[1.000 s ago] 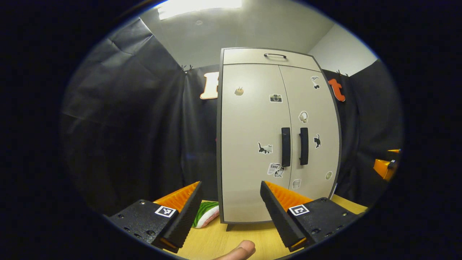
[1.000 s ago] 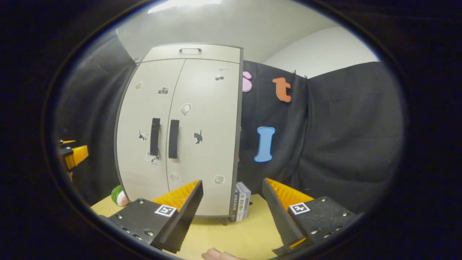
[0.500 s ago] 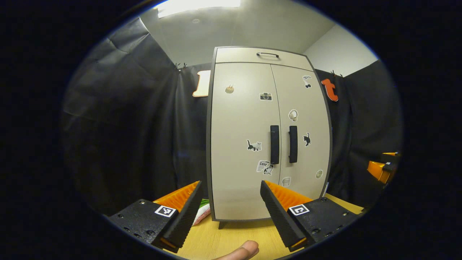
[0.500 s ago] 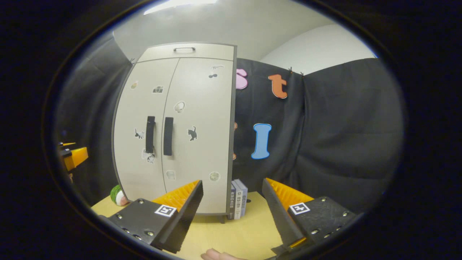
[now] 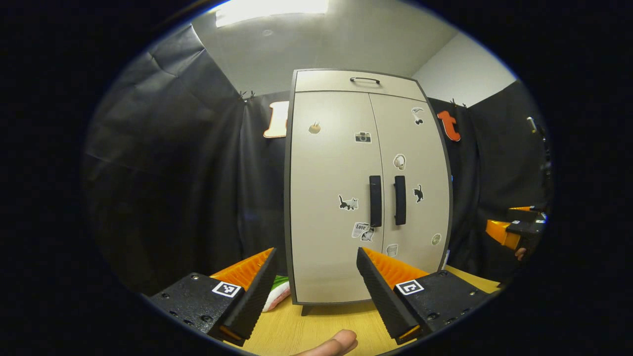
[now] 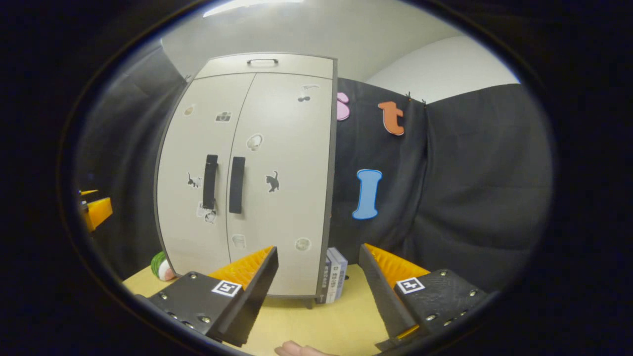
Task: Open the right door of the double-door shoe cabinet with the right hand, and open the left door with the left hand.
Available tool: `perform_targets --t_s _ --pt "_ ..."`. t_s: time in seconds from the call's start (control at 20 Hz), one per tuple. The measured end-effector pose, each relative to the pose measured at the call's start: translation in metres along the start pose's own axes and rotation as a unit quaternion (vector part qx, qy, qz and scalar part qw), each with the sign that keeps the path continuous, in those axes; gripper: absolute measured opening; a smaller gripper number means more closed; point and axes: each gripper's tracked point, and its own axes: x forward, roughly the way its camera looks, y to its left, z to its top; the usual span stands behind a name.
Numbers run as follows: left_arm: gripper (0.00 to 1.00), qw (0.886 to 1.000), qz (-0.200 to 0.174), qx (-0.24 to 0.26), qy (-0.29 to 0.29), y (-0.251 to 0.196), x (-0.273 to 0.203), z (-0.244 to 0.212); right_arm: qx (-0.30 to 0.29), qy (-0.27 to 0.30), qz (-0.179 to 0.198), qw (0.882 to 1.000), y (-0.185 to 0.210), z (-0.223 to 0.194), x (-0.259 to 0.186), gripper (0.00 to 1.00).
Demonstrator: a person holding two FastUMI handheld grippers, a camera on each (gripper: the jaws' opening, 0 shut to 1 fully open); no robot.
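A: Item one, the shoe cabinet [image 5: 341, 198]. We see it upright on the yellow table [image 6: 316, 321], both doors flush, nothing opened yet.

B: Handles? We count two dark vertical bars side by side at the centre seam: left door handle [image 5: 375, 200], right door handle [image 6: 237, 185].

A: Item two, our left gripper [image 5: 316, 272]: fingers spread wide, empty, well back from the doors. Right gripper [image 6: 319, 269]: likewise wide and empty, aimed past the cabinet's right edge.

B: We judge both are held open to slip around a handle each.

A: Sundries: books [image 6: 334, 277] beside the cabinet's right foot; a green-and-white object [image 5: 277, 294] at its left.
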Motion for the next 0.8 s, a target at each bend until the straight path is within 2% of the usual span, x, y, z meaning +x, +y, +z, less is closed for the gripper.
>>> perform_targets --t_s 0.2,0.4,0.45,0.55,0.6,0.8 --pt "0.98 1.000 -0.013 -0.007 0.002 -0.002 0.000 -0.004 -0.003 0.008 0.012 1.000 0.027 0.004 0.042 0.98" --pt "0.98 0.999 -0.028 -0.018 0.004 -0.006 -0.005 -0.011 0.007 -0.002 0.047 0.999 0.070 0.024 0.081 0.98" --pt "0.98 0.999 -0.029 -0.018 0.006 -0.005 -0.013 -0.015 0.009 -0.008 0.056 0.998 0.082 0.031 0.091 1.00" --pt "0.98 0.999 -0.032 -0.021 0.008 -0.002 -0.015 -0.018 0.007 -0.019 0.072 0.997 0.104 0.045 0.107 0.95" --pt "0.98 0.999 -0.031 -0.024 0.009 0.000 -0.015 -0.020 0.005 -0.021 0.079 0.997 0.111 0.049 0.115 0.98" --pt "0.98 0.999 -0.025 -0.034 0.020 0.013 -0.015 -0.031 0.015 -0.027 0.104 0.994 0.151 0.066 0.139 0.98"
